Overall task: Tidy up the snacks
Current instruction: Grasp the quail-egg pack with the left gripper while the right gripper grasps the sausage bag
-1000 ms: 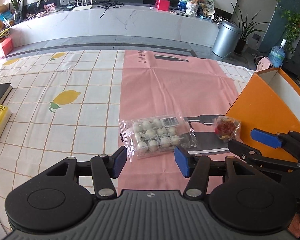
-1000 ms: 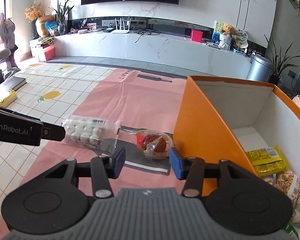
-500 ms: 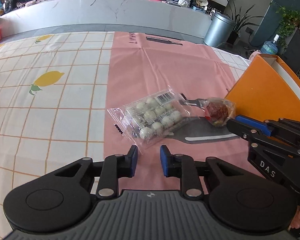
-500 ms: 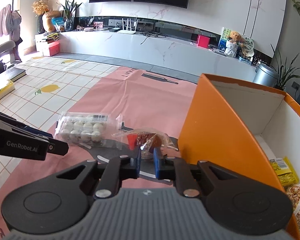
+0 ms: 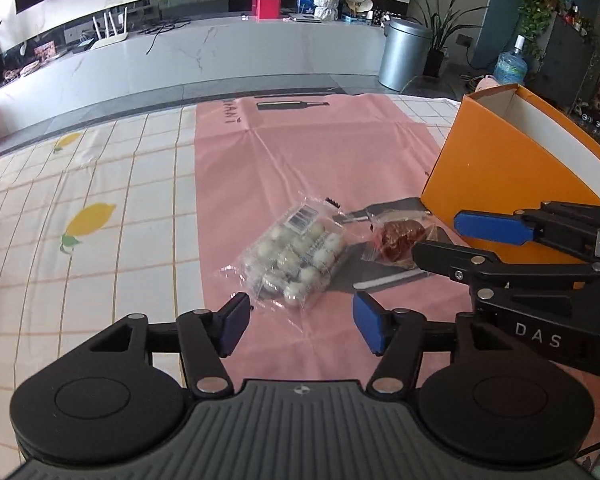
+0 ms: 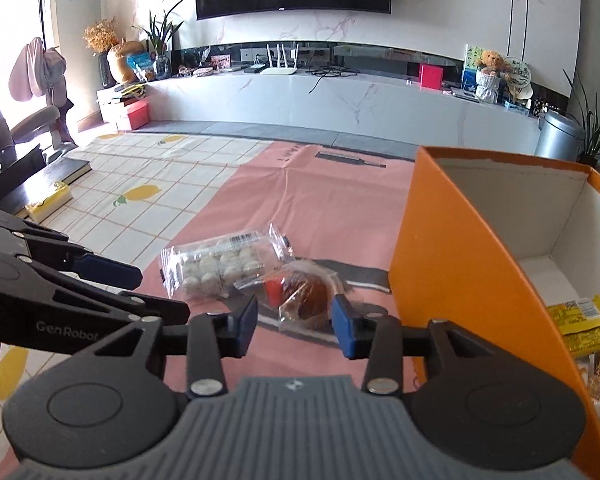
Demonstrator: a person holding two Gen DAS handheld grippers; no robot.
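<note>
Left gripper (image 5: pixel 302 318): jaws opening, already wide; hovers just near of the clear pack's near corner; nothing between the pads.
Right gripper (image 6: pixel 296 324): jaws opening, moderately wide; blue pads either side of the near end of the red-brown packet; contact with the wrapper cannot be told.
Clear pack of white balls (image 5: pixel 290 258): flat on the pink cloth, set diagonally, barcode label at the far end; right edge just beside the red-brown packet.
Red-brown packet (image 6: pixel 300 292): crinkled clear wrapper on the grey print of the cloth, between the clear pack and the orange box.
Orange box (image 6: pixel 448 264): stands at the right, tall orange wall facing the snacks, near corner close to the packet; white inside, open top.
Yellow packets (image 6: pixel 580 314): lying on the box floor, near right.
Pink cloth (image 5: pixel 300 160): runs near to far down the middle; far half bare and open.
Lemon-print tablecloth (image 5: pixel 80 208): wide bare stretch at left.
Book and yellow carton (image 6: pixel 50 200): at the far left edge, well apart from the snacks.
Tight spot: narrow gap between packet and box wall.
</note>
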